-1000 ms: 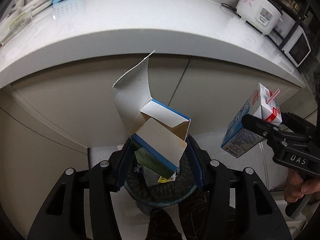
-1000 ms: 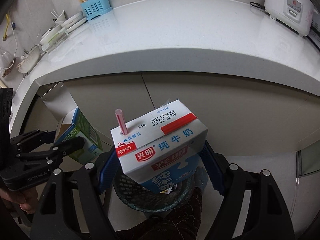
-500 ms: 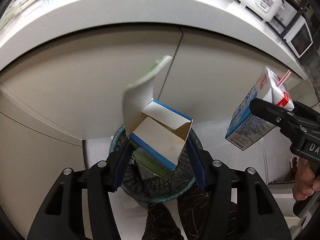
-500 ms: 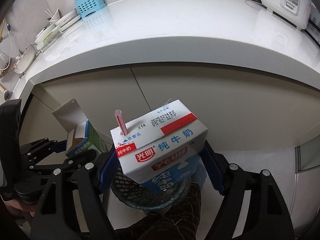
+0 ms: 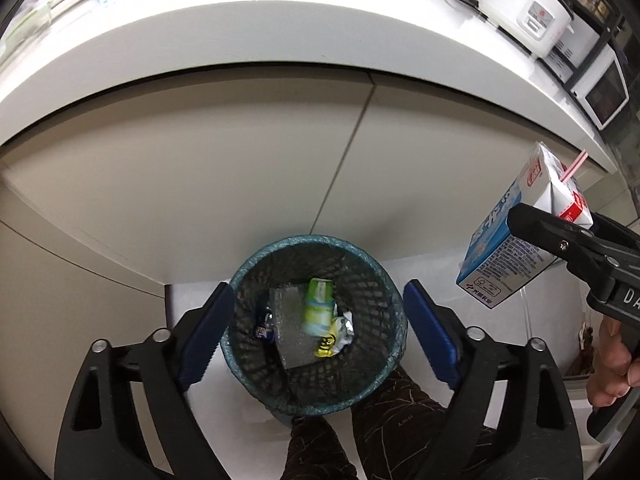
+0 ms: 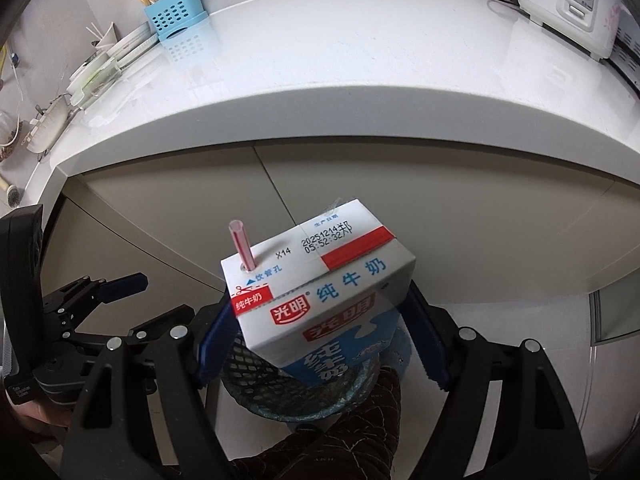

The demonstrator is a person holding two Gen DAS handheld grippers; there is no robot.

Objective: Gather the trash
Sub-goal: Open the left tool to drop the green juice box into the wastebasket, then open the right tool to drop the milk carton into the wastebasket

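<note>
A dark mesh waste bin (image 5: 312, 241) stands on the floor right below my left gripper (image 5: 316, 332). Its jaws are opening wide, with nothing between the blue pads (image 5: 206, 340). A blurred green-and-white box (image 5: 318, 309) is falling among the wrappers inside the bin. My right gripper (image 6: 320, 340) is shut on a blue-and-white milk carton (image 6: 320, 296) with a pink straw (image 6: 242, 246), held above the bin (image 6: 280, 400). The left wrist view shows that carton (image 5: 508, 248) at the right edge. The left gripper (image 6: 100, 292) appears at the left of the right wrist view.
A white counter (image 5: 240, 36) overhangs beige cabinet doors (image 5: 240, 168) just behind the bin. On it are a rice cooker (image 5: 524, 4), a microwave (image 5: 600, 92) and a blue basket (image 6: 176, 20) beside dishes. The person's dark trouser legs (image 5: 360, 432) stand by the bin.
The left jaws spread and let go of the open blue-and-green box, which dropped into the bin. The right gripper kept still with the milk carton.
</note>
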